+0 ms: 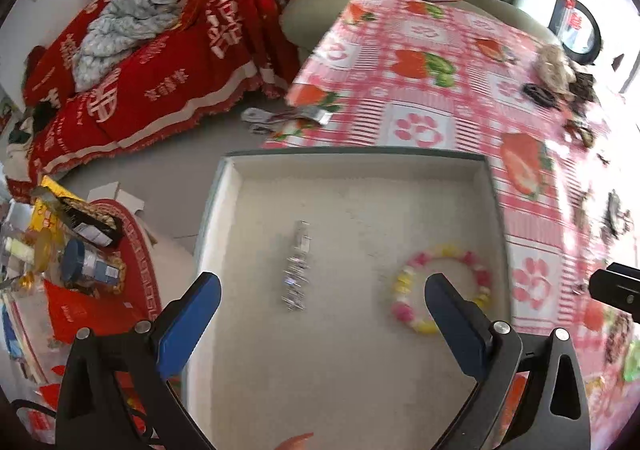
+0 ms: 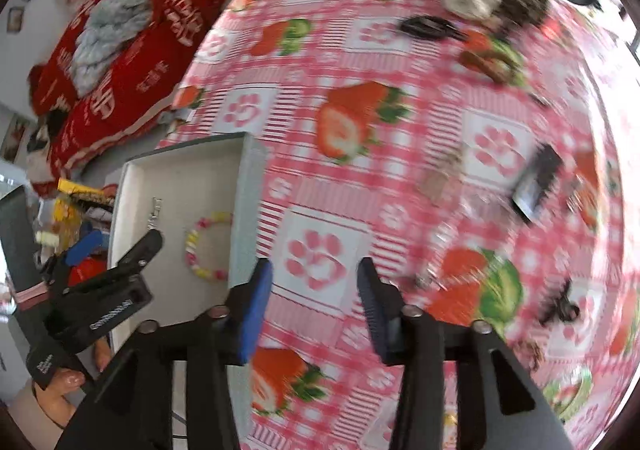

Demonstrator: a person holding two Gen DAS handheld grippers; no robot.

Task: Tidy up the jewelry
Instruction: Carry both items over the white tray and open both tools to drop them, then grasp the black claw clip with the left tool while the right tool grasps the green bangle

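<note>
Silver chain bracelet [image 1: 296, 266], tray [image 1: 352, 166] centre, twelve o'clock of my spread, empty left gripper [image 1: 322, 290]: light, limp, slippery; I'd pinch mid-length.

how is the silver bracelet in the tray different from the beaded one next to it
The silver bracelet lies stretched in a straight line; the beaded bracelet forms a closed ring. The silver bracelet is metallic and glittery; the beaded bracelet is pink, yellow and white. Both lie flat in the tray, apart, untouched by either gripper.
</note>
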